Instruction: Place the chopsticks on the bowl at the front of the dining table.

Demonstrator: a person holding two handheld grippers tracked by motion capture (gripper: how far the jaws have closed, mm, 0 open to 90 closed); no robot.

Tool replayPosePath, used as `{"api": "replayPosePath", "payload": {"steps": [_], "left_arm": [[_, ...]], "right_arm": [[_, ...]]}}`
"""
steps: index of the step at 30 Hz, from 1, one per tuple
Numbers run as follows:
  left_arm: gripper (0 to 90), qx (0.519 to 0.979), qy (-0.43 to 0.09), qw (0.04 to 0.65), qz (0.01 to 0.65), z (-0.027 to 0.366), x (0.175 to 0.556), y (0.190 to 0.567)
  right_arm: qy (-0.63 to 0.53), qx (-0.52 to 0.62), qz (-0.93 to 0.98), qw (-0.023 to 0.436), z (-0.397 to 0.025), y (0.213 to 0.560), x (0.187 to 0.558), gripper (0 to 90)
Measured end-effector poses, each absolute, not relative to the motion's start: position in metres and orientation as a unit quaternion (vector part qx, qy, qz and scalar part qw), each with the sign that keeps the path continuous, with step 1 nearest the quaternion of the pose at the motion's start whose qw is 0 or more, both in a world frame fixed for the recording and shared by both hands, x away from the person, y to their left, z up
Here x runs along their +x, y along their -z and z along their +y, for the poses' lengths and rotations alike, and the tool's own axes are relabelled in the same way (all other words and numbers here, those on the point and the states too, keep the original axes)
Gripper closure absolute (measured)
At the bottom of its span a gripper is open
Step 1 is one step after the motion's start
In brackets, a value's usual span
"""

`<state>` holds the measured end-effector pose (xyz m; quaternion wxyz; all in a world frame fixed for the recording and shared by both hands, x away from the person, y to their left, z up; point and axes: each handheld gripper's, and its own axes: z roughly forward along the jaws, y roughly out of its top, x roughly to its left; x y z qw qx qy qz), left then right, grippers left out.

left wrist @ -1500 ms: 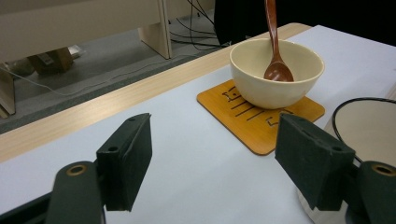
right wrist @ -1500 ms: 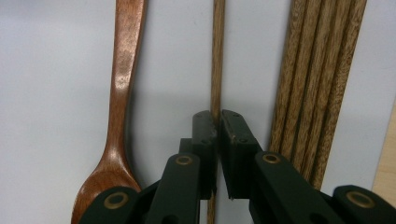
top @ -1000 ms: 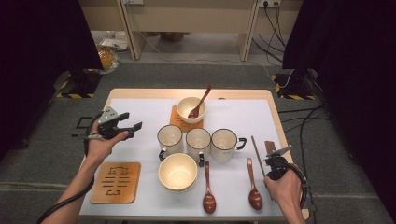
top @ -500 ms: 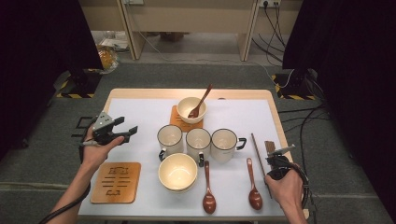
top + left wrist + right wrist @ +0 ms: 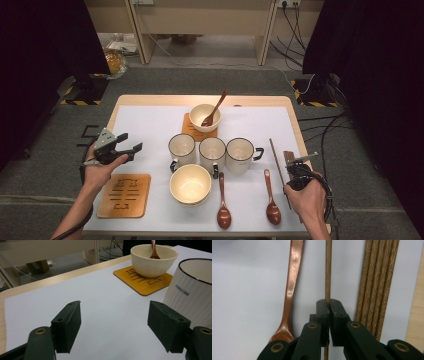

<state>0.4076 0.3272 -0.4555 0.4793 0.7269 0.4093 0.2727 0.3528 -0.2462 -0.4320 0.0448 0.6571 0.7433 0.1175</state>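
White table: right gripper (image 5: pixel 329 305) view reveals 1 pinched chopstick (image 5: pixel 328 270).

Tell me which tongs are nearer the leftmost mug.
Left. The left tongs hover open just left of the leftmost mug; the right tongs are far across the table, shut on a chopstick.

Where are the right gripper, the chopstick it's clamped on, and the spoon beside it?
right gripper (image 5: pixel 329 302): right gripper view, between its fingertips.
chopstick (image 5: pixel 328 270): right gripper view, shaft above the jaws.
spoon (image 5: pixel 291 282): right gripper view, mid-handle.
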Motion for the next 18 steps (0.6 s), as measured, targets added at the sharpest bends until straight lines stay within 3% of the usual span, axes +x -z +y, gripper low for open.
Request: {"api": "replayPosePath", "payload": {"steps": [18], "left_arm": [[26.0,0.717,-0.271,0.478,0.429,0.338,0.379,0.475]], "right_arm": [[-0.132,0.651,0.745,0.06,-0.243,0.413,0.36,86.5]]}}
